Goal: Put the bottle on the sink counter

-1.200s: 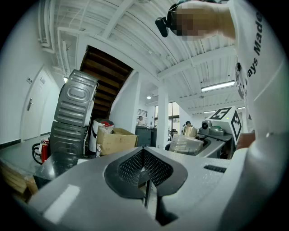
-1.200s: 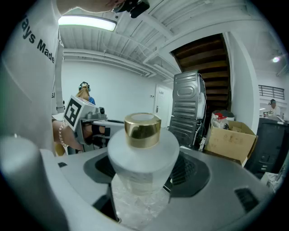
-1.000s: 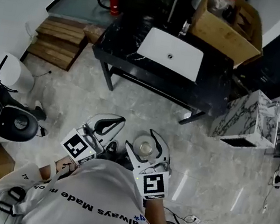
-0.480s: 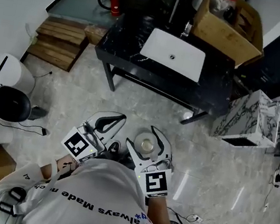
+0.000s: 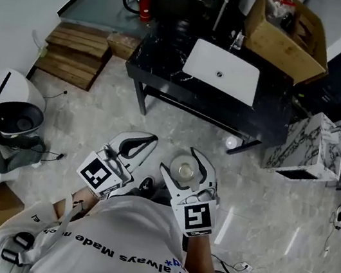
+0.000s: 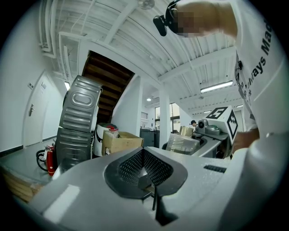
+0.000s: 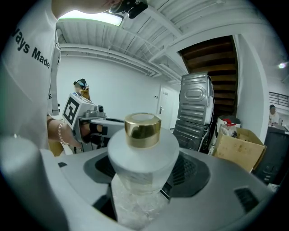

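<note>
right gripper [image 5: 187, 163] fingers grasping bottle [image 7: 142, 149], lower centre | left gripper [image 5: 136, 143] fingers clenched, empty | sink worktop [image 5: 163, 66] upper centre, well apart

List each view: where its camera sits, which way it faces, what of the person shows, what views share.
Head view: on the person's head, facing steeply down at floor and sink counter; shirt, left hand-held gripper, right hand-held gripper show.
Left gripper view: on the left hand-held gripper, facing along its shut, empty jaws; shirt at right.
Right gripper view: on the right hand-held gripper, facing along jaws clamped on the bottle; shirt, wrist at left.
Shared: both gripper views show the cardboard box and each other's gripper.
</note>
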`<state>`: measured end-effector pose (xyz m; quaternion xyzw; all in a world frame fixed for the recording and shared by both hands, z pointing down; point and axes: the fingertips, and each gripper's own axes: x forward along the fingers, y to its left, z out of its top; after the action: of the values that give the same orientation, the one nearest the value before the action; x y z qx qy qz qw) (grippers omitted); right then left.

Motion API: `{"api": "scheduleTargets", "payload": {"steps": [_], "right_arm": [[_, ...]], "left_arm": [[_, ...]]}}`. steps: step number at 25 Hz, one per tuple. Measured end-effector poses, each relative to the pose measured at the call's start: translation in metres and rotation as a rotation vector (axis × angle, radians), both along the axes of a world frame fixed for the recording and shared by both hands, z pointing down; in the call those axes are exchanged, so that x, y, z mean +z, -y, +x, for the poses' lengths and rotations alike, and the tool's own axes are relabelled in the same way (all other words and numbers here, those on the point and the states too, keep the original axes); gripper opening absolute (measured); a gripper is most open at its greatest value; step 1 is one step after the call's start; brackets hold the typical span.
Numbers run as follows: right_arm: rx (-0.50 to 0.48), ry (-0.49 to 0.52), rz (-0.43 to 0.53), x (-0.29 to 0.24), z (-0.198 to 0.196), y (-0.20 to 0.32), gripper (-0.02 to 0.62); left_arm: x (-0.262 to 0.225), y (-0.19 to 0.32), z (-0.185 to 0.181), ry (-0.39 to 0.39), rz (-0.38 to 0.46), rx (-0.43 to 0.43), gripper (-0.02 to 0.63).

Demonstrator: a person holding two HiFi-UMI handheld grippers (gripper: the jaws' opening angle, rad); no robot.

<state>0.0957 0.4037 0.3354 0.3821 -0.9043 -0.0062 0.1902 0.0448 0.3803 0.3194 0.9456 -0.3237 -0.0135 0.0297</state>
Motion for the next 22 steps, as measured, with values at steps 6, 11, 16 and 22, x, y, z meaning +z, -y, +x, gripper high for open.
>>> {"api": "scheduleTargets", "payload": {"steps": [6, 11, 16, 22], "right_arm": [[-0.011, 0.000, -0.004, 0.009, -0.011, 0.017, 0.333], [-0.023, -0.016, -0.034, 0.012, -0.007, 0.036, 0.333], [-0.024, -0.004, -0.027, 0.018, 0.008, 0.074, 0.333], [-0.027, 0.026, -0.026, 0.019, 0.033, 0.134, 0.333]], "left_arm": [[0.005, 0.018, -0.011, 0.001, -0.002, -0.018, 0.002], [0.008, 0.039, -0.004, -0.002, -0.024, -0.023, 0.002], [0.014, 0.076, 0.013, 0.012, -0.018, -0.021, 0.002], [0.017, 0.138, 0.036, 0.028, 0.004, -0.017, 0.002]]}}
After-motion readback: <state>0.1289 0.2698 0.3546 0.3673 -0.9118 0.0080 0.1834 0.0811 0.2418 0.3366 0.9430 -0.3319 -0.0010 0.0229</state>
